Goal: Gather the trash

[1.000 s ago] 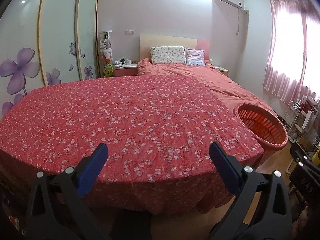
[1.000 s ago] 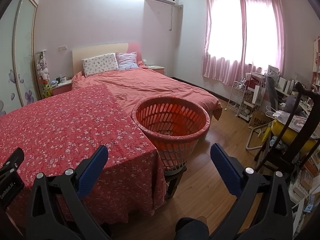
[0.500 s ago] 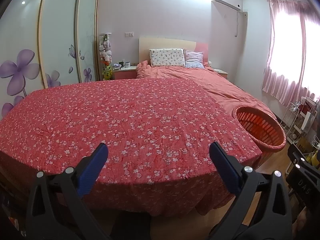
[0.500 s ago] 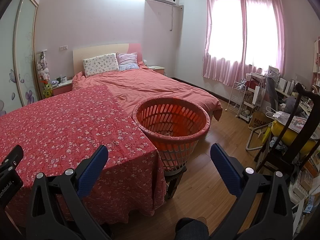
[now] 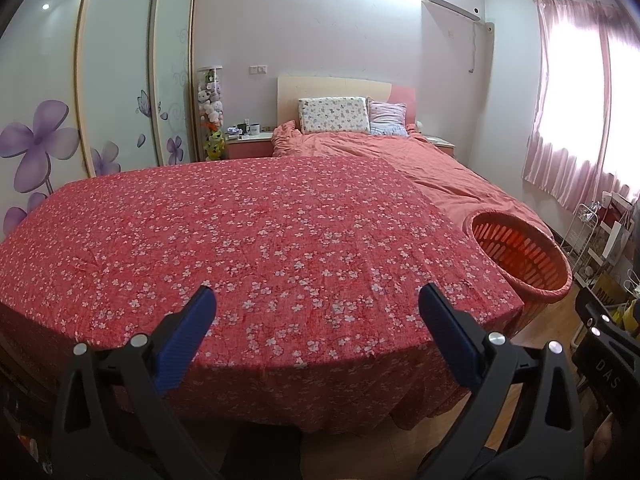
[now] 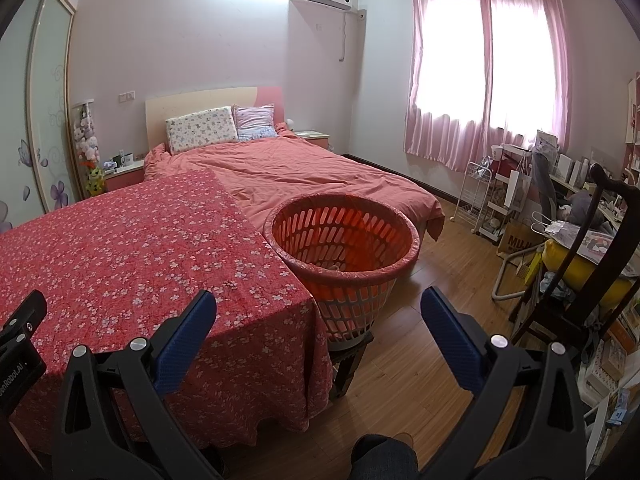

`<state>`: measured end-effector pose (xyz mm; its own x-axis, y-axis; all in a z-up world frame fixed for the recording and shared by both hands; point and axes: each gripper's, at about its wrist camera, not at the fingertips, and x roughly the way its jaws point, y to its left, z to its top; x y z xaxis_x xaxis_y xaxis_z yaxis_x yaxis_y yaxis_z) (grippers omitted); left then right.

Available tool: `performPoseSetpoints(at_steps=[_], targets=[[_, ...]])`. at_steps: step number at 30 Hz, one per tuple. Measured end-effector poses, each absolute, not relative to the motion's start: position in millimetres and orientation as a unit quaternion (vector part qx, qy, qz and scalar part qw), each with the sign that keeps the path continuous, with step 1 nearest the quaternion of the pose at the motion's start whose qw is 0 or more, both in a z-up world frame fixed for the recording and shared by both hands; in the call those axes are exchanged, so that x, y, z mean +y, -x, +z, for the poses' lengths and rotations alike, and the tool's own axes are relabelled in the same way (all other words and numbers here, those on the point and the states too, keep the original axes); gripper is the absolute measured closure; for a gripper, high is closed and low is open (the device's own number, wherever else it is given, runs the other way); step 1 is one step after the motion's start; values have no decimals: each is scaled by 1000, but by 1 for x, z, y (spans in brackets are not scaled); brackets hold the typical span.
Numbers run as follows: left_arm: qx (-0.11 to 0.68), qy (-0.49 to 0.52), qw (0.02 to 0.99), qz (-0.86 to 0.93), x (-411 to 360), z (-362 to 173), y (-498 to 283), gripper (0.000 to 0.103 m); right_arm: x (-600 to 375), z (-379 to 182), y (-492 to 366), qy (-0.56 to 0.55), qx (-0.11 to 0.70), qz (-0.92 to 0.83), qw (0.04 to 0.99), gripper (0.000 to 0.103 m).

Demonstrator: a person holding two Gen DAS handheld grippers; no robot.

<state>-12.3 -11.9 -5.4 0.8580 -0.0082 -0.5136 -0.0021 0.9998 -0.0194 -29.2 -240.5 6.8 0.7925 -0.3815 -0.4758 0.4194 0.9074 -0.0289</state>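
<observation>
Both claws, left claw [image 5: 316,314] and right claw [image 6: 318,310], gape apart and empty; orange laundry basket [image 6: 344,240] sits just ahead of right claw beside floral-cloth bench [image 5: 248,232], no trash visible there, so likely search step: next locate a piece.

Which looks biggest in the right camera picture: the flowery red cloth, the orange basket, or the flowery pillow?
1. Flowery red cloth, biggest.
2. Orange basket.
3. Flowery pillow, smallest, though it is far away, so it may only look that little.
</observation>
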Motion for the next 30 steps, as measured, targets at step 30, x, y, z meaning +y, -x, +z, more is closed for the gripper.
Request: performPoseSetpoints(at_steps=[30], targets=[[268, 6, 964, -1, -15, -4, 11, 4, -241, 7, 30, -40, 243, -210, 946, 2]])
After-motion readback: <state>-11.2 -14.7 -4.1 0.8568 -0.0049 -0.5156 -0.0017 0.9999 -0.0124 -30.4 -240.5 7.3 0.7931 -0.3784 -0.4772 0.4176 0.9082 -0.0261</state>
